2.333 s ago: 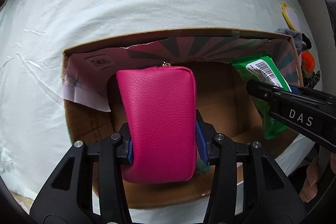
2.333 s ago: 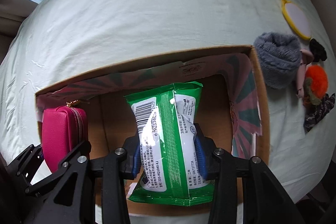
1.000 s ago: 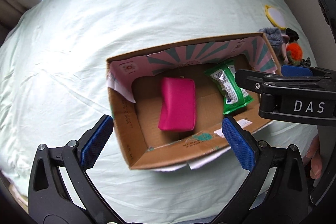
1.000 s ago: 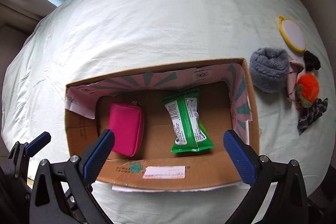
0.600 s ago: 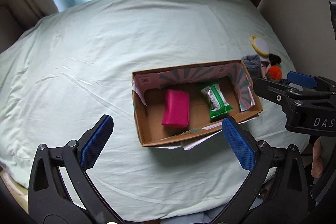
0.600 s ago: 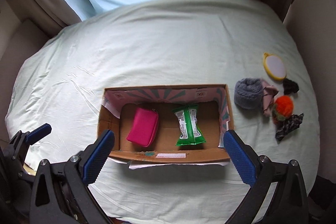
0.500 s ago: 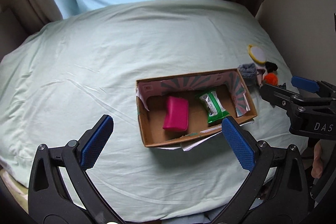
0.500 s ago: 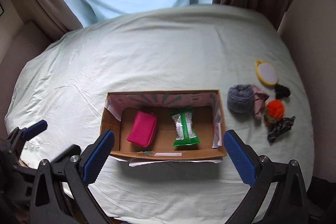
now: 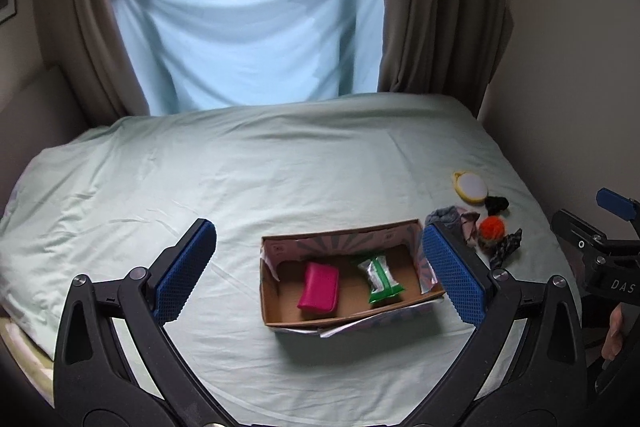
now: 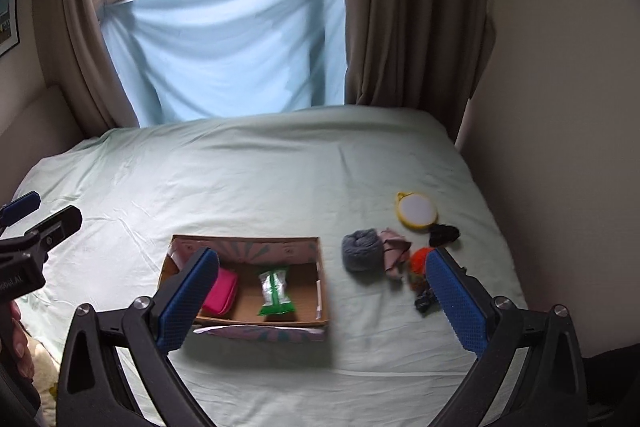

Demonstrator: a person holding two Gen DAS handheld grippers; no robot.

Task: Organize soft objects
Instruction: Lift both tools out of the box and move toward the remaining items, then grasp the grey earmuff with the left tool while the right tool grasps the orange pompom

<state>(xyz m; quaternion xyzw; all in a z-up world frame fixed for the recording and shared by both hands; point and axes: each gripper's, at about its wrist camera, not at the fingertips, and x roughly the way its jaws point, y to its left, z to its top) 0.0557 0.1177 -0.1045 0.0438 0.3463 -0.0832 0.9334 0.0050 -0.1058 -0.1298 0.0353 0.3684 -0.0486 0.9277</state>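
Note:
An open cardboard box (image 9: 272, 303) (image 10: 324, 303) lies on the pale green bed. Inside it lie a pink pouch (image 9: 319, 286) (image 10: 221, 290) on the left and a green wipes pack (image 9: 380, 279) (image 10: 274, 291) on the right. My left gripper (image 9: 320, 267) is open and empty, held high and back from the box. My right gripper (image 10: 322, 285) is open and empty too, also well above the bed. It shows at the right edge of the left wrist view (image 9: 600, 247).
Right of the box lie a grey knitted piece (image 10: 362, 249), a pink cloth (image 10: 394, 251), an orange pompom (image 9: 491, 227) (image 10: 420, 261), a black scrunchie (image 10: 443, 234), a dark patterned cloth (image 9: 506, 247) and a yellow round mirror (image 10: 418, 211). Curtains, a window and a wall (image 10: 560, 107) border the bed.
Both grippers let go of the pouch and the wipes pack inside the box, opened, and pulled up and back far from the bed. The view now takes in the window.

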